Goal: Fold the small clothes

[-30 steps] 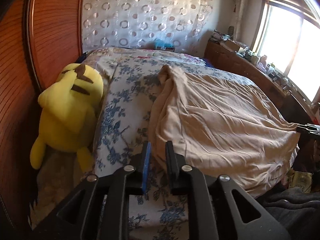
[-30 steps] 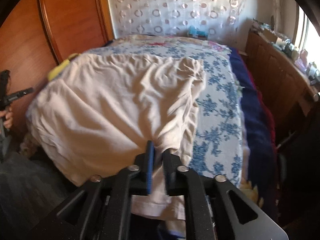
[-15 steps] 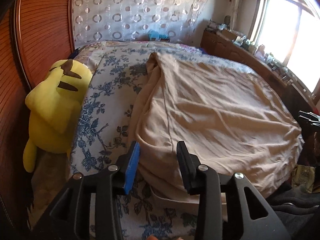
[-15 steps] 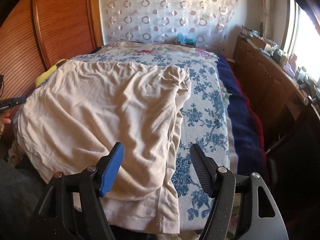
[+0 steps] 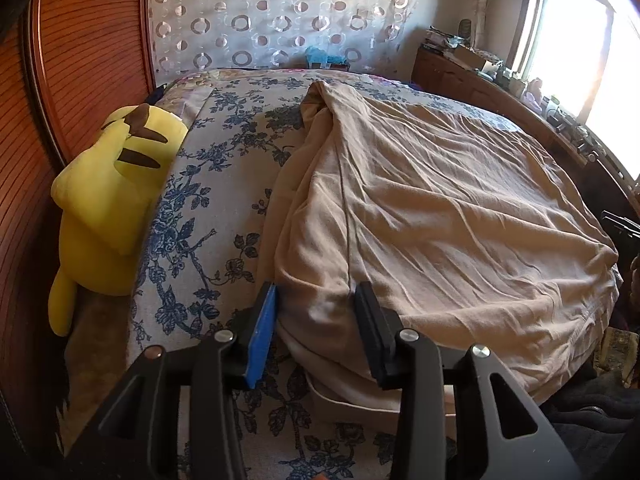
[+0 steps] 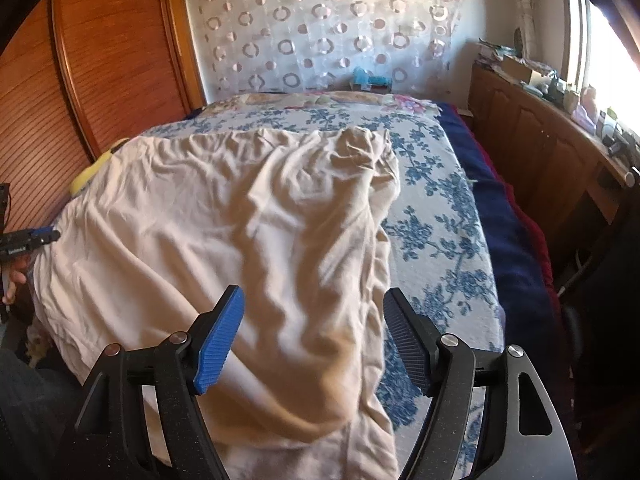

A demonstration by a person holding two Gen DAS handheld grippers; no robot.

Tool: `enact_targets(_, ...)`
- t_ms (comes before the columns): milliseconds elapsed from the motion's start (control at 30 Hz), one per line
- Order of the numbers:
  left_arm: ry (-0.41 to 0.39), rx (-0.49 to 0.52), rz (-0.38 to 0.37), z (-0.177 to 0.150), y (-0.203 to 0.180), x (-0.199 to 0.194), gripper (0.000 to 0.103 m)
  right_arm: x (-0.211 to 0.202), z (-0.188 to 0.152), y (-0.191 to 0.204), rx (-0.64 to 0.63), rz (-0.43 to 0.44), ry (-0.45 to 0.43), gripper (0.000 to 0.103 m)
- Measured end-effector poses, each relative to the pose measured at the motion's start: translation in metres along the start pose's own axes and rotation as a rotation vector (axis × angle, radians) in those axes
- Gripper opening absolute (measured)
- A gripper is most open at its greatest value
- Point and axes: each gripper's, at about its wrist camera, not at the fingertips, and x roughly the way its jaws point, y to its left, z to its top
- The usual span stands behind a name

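A beige garment [image 5: 440,208] lay spread across the bed [image 5: 224,184], its near edge hanging over the side. A second earlier both grippers had been nearly shut at that edge; now the left gripper [image 5: 316,320] stood partly apart with a fold of cloth between its jaws, and the right gripper [image 6: 312,332] was opening wide above the fabric, gripping nothing. No writing could be read. Both grippers pointed down over the bed; a yellow plush toy [image 5: 108,200] lay beside it.
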Motion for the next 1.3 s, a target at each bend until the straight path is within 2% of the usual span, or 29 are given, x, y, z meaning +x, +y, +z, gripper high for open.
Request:
enact_targets(333,-0.014,0.006,0.011,-0.002,-0.002,0.0,0.041,0.016,0.005,0.03,-0.045,0.029,-0.006,0.079)
enact_targets(567,-0.03,0.013,0.022,-0.003,-0.004,-0.001,0.042,0.043,-0.007,0.047,-0.09,0.02,0.071,0.08)
enact_targets(700,-0.031,0.023,0.023,-0.003,-0.005,0.0,0.043,0.045,-0.012,0.055,-0.131,-0.02,0.055,0.082)
enact_targets(833,-0.028,0.036,0.028,0.0,-0.003,0.002,0.046,0.046,-0.017,0.057,-0.128,-0.026,0.026,0.088)
enact_targets(1033,-0.035,0.036,0.038,0.001,-0.003,0.005,0.047,0.047,-0.018,0.056,-0.122,-0.026,0.001,0.09)
enact_targets(1100,-0.046,0.027,-0.021,0.001,-0.003,0.004,0.041,0.047,-0.018,0.056,-0.123,-0.025,-0.001,0.09)
enact_targets(1167,-0.043,0.029,-0.04,0.001,-0.006,0.004,0.021,0.047,-0.019,0.056,-0.124,-0.025,-0.002,0.09)
enact_targets(1233,-0.041,0.03,-0.063,0.002,-0.009,0.003,0.007,0.046,-0.019,0.056,-0.125,-0.023,-0.003,0.09)
enact_targets(1300,-0.055,0.029,-0.095,0.004,-0.013,0.0,0.004,0.047,-0.019,0.058,-0.124,-0.024,-0.003,0.09)
